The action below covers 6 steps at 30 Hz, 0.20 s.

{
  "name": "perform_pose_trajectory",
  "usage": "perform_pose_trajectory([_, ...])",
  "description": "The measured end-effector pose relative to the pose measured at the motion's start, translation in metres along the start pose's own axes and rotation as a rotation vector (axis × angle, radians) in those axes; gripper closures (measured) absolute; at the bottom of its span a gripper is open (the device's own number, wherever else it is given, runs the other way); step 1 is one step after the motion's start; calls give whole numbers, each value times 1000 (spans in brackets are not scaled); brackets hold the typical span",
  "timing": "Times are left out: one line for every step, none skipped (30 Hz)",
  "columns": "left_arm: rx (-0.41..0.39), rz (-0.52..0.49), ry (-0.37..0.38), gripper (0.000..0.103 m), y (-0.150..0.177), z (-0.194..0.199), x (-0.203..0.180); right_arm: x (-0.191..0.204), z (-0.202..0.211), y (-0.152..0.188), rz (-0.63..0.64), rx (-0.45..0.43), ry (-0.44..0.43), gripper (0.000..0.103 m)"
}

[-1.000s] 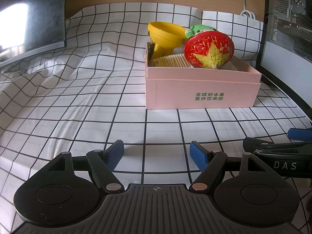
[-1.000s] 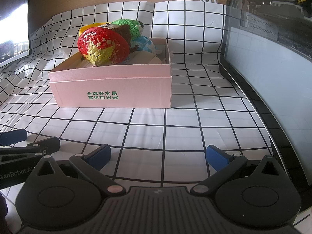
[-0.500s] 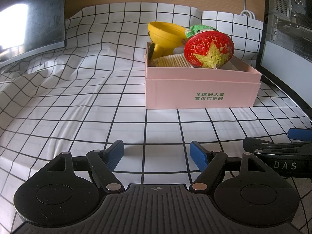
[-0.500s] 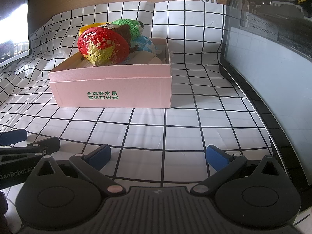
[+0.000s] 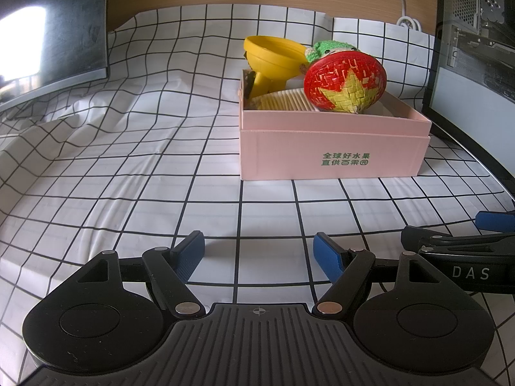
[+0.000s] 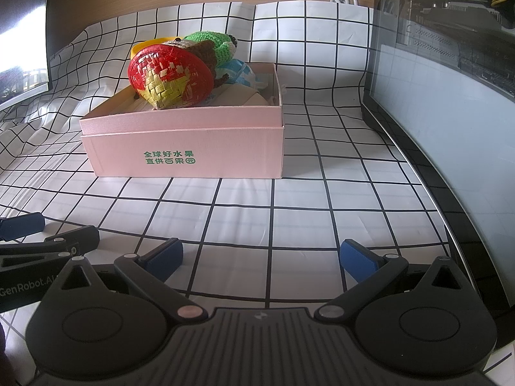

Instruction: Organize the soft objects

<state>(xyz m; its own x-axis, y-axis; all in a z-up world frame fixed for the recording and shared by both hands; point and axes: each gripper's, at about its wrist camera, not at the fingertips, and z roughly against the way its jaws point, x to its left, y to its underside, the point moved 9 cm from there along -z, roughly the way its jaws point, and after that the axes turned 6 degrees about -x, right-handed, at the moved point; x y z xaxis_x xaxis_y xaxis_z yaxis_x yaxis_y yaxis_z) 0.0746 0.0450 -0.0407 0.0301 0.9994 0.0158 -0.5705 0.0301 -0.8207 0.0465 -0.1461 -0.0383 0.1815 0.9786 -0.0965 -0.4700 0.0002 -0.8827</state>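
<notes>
A pink box with green lettering stands on the checked cloth and also shows in the right wrist view. In it lie a red and yellow woven hat, a yellow funnel, a green crocheted toy, a blue-white cloth item and pale folded fabric. My left gripper is open and empty, low over the cloth in front of the box. My right gripper is open and empty, beside it on the right.
A black-and-white checked cloth covers the table. A dark monitor stands at the back left. A glass-sided computer case stands along the right edge. A white cable hangs on the wooden back wall.
</notes>
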Motion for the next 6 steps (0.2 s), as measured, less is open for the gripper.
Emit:
perform_pose_trajectory([0, 0, 0, 24, 0, 0, 0, 0, 0, 0, 0, 0, 0, 0])
perform_pose_trajectory([0, 1, 0, 24, 0, 0, 0, 0, 0, 0, 0, 0, 0, 0])
perform_pose_trajectory([0, 0, 0, 24, 0, 0, 0, 0, 0, 0, 0, 0, 0, 0])
perform_pose_trajectory([0, 0, 1, 24, 0, 0, 0, 0, 0, 0, 0, 0, 0, 0])
perform_pose_trajectory([0, 2, 1, 24, 0, 0, 0, 0, 0, 0, 0, 0, 0, 0])
perform_pose_trajectory([-1, 3, 2, 24, 0, 0, 0, 0, 0, 0, 0, 0, 0, 0])
